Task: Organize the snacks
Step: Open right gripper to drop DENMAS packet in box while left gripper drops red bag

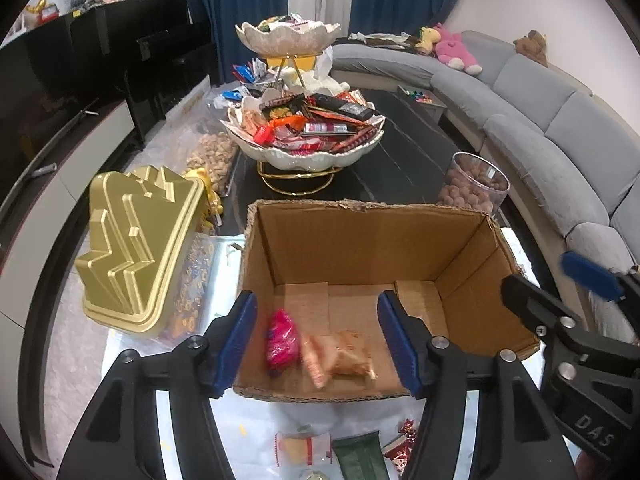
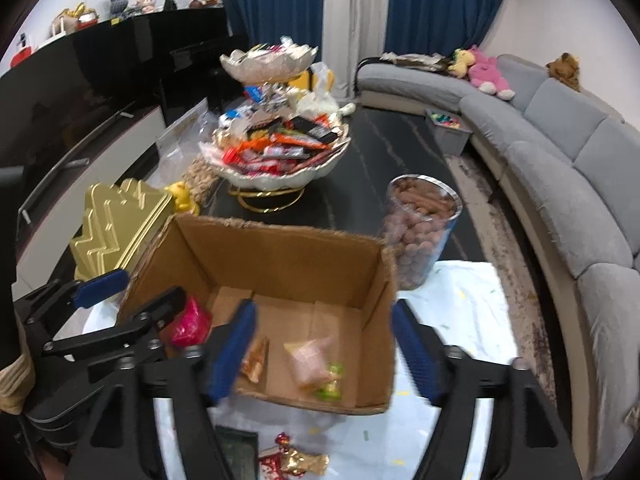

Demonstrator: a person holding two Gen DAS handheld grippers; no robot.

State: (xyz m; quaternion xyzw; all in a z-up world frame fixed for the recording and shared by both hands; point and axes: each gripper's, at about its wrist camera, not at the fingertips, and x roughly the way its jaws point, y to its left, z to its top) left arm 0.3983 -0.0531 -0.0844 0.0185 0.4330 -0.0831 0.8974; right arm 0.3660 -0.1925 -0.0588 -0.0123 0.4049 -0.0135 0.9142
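Note:
An open cardboard box (image 1: 360, 240) (image 2: 280, 252) stands on a white sheet. On its floor lie a pink packet (image 1: 282, 338) (image 2: 192, 322), a peach packet (image 1: 316, 360) and a brown packet (image 1: 354, 354). The right wrist view also shows a clear packet with green sweets (image 2: 316, 364) and a gold-brown packet (image 2: 256, 360). My left gripper (image 1: 320, 344) (image 2: 132, 294) hangs open over the box's near left part, holding nothing. My right gripper (image 2: 324, 356) (image 1: 560, 284) is open over the near right part, its right finger outside the wall, and empty.
Loose snacks (image 1: 356, 454) (image 2: 296, 460) lie on the sheet in front of the box. A gold box (image 1: 136, 248) is at the left, a clear jar of brown balls (image 2: 420, 232) at the right. A tiered shell bowl (image 1: 308, 156) of snacks stands behind, a grey sofa (image 1: 560, 120) beyond.

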